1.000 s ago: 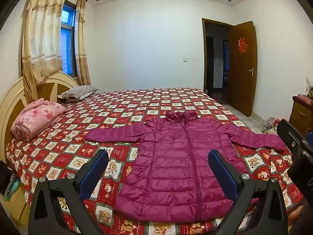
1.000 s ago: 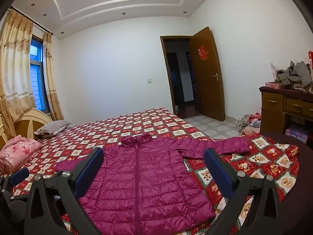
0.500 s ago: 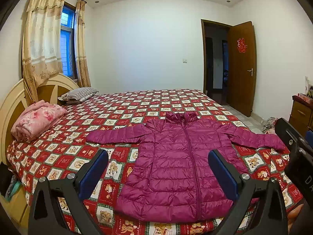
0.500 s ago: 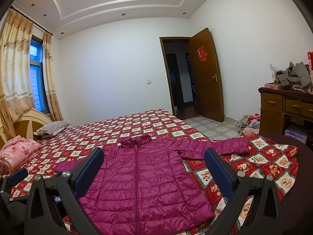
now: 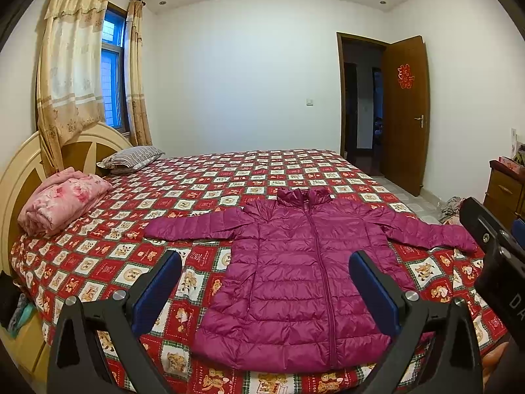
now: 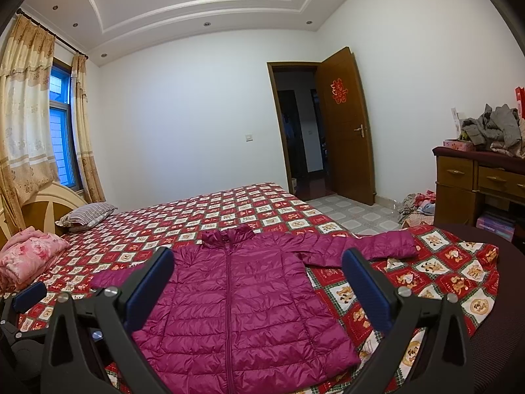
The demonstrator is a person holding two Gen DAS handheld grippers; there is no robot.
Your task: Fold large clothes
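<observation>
A magenta quilted puffer jacket lies flat and zipped on the bed, collar toward the far wall, both sleeves spread out sideways. My left gripper hovers open above the jacket's hem, its blue pads wide apart and holding nothing. My right gripper is also open and empty, held over the jacket's lower right half. The right gripper's body shows at the right edge of the left wrist view. The left sleeve's cuff rests on the bedspread.
The bed carries a red checked bedspread. A folded pink blanket and a striped pillow sit by the headboard. A wooden dresser piled with grey clothes stands at the right, with an open door behind.
Both views have tilted up slightly, so the jacket sits a little lower in frame. Both grippers stay open and the jacket has not moved.
</observation>
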